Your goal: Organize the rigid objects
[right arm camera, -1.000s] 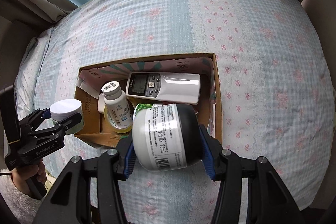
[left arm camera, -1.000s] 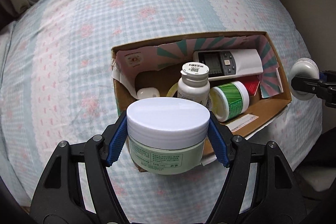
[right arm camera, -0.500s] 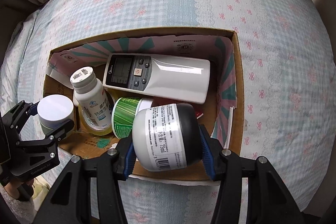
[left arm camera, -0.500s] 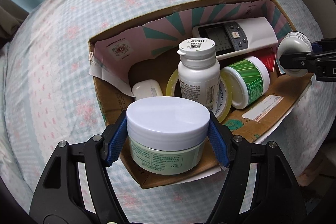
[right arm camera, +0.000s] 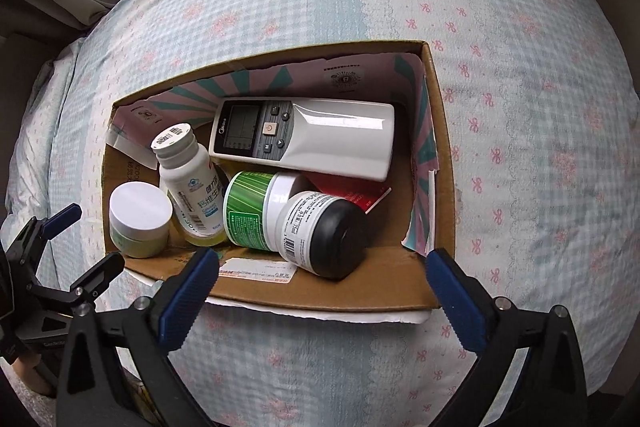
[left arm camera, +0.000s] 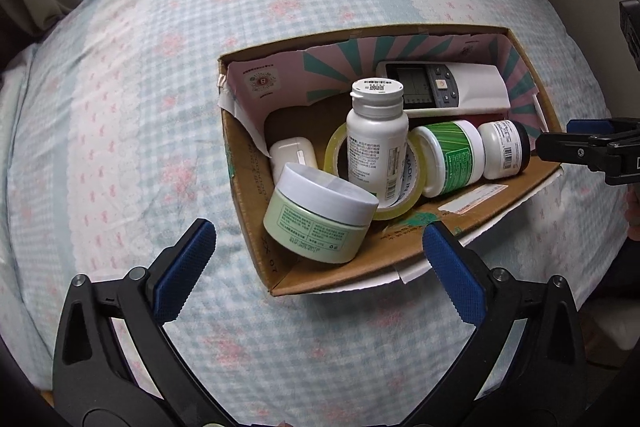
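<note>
A cardboard box (left arm camera: pixel 332 275) (right arm camera: pixel 340 291) sits on the bed. In it lie a pale green cream jar with a white lid (left arm camera: pixel 318 213) (right arm camera: pixel 138 219), tilted at the near left corner, and a black-capped white bottle (left arm camera: pixel 505 149) (right arm camera: pixel 320 233) on its side at the right. My left gripper (left arm camera: pixel 318 255) is open and empty just in front of the box, near the cream jar. My right gripper (right arm camera: pixel 320 291) is open and empty over the box's near edge, close to the black-capped bottle.
The box also holds a white remote (right arm camera: pixel 304 137), an upright white pill bottle (left arm camera: pixel 376 135), a green-labelled jar (left arm camera: pixel 450 157), a roll of tape (left arm camera: pixel 400 183), a white earbud case (left arm camera: pixel 294 155) and a red packet (right arm camera: pixel 352 193). The checked bedspread (left arm camera: pixel 120 107) surrounds the box.
Both grippers have opened and drawn back. The cream jar has dropped into the box's left corner and the black-capped bottle into its right side.
</note>
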The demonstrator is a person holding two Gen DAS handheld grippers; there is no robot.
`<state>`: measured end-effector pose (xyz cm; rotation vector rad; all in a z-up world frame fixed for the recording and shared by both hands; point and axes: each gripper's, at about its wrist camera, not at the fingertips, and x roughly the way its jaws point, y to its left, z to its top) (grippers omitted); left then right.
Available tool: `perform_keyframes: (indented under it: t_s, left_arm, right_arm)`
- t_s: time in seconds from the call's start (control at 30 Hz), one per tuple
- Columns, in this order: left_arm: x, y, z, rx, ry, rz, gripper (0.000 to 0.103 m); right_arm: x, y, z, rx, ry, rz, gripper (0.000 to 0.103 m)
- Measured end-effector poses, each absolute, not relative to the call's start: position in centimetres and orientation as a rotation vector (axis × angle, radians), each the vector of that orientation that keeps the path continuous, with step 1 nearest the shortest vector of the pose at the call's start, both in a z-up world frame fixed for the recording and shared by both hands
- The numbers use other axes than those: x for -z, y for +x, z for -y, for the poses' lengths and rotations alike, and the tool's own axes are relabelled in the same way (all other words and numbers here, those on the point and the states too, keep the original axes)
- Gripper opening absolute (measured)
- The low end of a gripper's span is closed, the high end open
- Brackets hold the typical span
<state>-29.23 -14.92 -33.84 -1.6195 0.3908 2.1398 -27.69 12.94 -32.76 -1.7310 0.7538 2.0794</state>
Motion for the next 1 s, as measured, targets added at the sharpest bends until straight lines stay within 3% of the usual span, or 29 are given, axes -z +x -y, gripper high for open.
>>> perform_keyframes:
  t_s: [0.53,0.8,1.0]
  left_arm:
    - [26.1,-25.9,15.8,-2.275,-1.517,-0.353,0.103]
    - [17.1,-22.5,15.4,-2.470,-1.396,-0.220,0.103]
    - [7.6,-18.9,13.2,-2.657,-1.110,-0.181,0.103]
  right_arm:
    - [26.6,-25.0,-11.0,-2.176,-1.632,-0.724,0.103]
    - [17.1,-21.5,-11.2,-2.289,-1.478,-0.601,0.103]
    - [7.4,-17.7,-11.7,-2.347,-1.255,-0.396,0.103]
